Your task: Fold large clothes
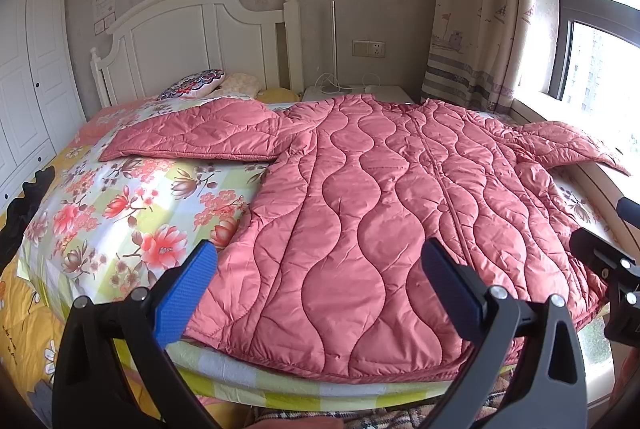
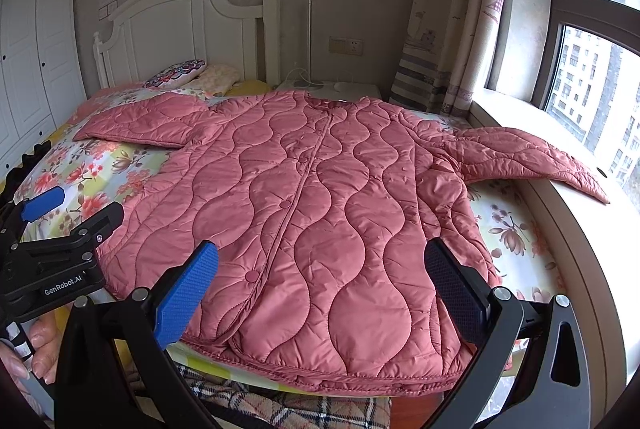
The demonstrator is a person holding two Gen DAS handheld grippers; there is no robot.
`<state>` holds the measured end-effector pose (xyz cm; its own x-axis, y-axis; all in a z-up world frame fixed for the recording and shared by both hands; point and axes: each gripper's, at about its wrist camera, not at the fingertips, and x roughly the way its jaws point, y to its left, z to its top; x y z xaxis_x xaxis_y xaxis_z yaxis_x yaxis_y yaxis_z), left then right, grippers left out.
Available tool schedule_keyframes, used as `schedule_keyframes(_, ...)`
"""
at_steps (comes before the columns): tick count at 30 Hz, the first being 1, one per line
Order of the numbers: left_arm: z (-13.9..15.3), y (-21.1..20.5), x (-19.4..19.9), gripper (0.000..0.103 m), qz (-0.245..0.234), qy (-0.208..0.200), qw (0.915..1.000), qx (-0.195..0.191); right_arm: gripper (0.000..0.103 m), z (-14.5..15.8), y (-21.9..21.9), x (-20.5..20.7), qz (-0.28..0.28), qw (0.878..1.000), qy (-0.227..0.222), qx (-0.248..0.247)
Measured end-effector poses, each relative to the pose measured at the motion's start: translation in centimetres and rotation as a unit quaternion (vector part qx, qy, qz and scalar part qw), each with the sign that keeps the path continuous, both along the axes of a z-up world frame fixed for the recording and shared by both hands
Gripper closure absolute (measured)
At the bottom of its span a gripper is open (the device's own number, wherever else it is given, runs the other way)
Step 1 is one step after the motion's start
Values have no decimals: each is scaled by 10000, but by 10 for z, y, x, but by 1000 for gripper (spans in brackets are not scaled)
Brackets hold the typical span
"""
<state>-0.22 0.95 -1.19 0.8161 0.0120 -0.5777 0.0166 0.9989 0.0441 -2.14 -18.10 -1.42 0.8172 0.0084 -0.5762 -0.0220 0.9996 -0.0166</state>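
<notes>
A large pink quilted jacket [image 1: 380, 213] lies flat and face up on the floral bed sheet [image 1: 132, 205], snaps closed, both sleeves spread out. It also shows in the right wrist view [image 2: 320, 213]. Its left sleeve [image 1: 192, 133] rests on the sheet; its right sleeve [image 2: 532, 157] lies over the window sill. My left gripper [image 1: 320, 269] is open and empty, hovering near the jacket's hem at its left side. My right gripper [image 2: 322, 273] is open and empty above the hem at its right side. The left gripper also shows at the left edge of the right wrist view [image 2: 72, 209].
A white headboard [image 1: 200, 37] and pillows [image 1: 196, 83] stand at the far end. A white wardrobe [image 1: 28, 77] is at left. A nightstand [image 1: 356, 93], curtain [image 1: 480, 9] and window sill [image 2: 560, 213] line the right. A plaid blanket [image 2: 288, 409] lies below the bed's near edge.
</notes>
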Motion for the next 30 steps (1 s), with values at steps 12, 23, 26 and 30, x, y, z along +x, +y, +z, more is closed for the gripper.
schedule_keyframes(12, -1, 1, 0, 2, 4, 2, 10000, -1, 4, -1, 0, -1, -5, 10000, 3, 10)
schedule_keyframes(23, -1, 1, 0, 2, 2, 6, 10000, -4, 4, -1, 0, 0, -8, 10000, 14, 15)
schedule_keyframes(26, -2, 1, -1, 2, 3, 11, 10000, -2, 4, -1, 0, 0, -6, 10000, 15, 17)
schedule_keyframes(30, -5, 4, -3, 2, 6, 5, 10000, -10, 4, 0, -1, 1, -7, 10000, 16, 21)
